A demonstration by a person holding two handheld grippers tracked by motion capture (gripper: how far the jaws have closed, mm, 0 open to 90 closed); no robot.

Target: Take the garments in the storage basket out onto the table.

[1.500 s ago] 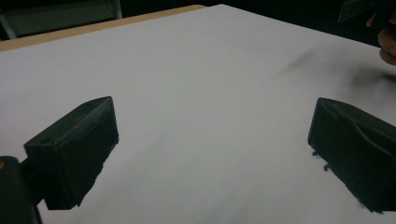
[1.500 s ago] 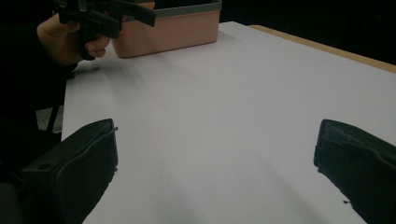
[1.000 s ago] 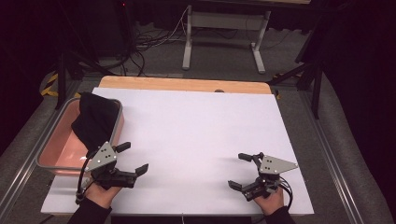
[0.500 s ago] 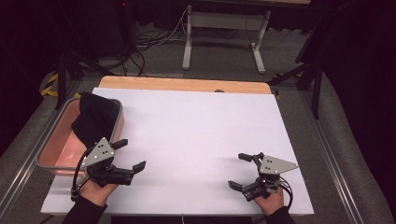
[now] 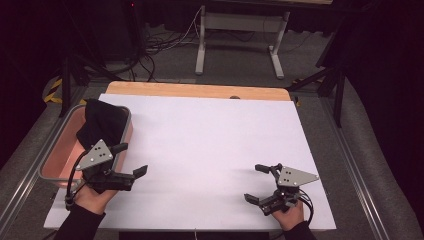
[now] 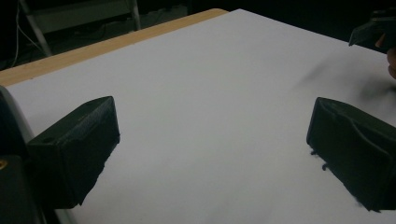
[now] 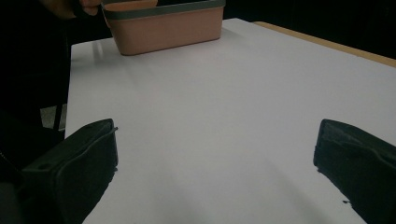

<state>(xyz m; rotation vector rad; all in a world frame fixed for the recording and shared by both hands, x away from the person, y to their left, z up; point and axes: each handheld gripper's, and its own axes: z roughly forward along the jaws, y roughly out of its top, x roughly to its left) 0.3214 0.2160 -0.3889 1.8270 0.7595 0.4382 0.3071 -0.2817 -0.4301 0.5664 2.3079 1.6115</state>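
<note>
My left gripper (image 5: 131, 159) is open at the front left of the white table sheet (image 5: 210, 135), right beside a pink bin (image 5: 55, 155). A black cloth (image 5: 102, 122) lies heaped in the bin's far end. In the left gripper view its jaws (image 6: 212, 154) stand wide apart over bare white sheet. My right gripper (image 5: 254, 182) is open near the front right edge, pointing left, with nothing between its jaws (image 7: 215, 163). The right gripper view shows the pink bin (image 7: 163, 23) across the table.
A wooden table edge (image 5: 200, 91) shows beyond the sheet's far side. Grey floor, cables and a metal stand (image 5: 240, 40) lie behind the table. The other hand's gripper (image 6: 373, 32) appears at the top right of the left gripper view.
My left gripper has shifted left and slightly farther away, closer to the bin's near wall. The right gripper has stayed put.
</note>
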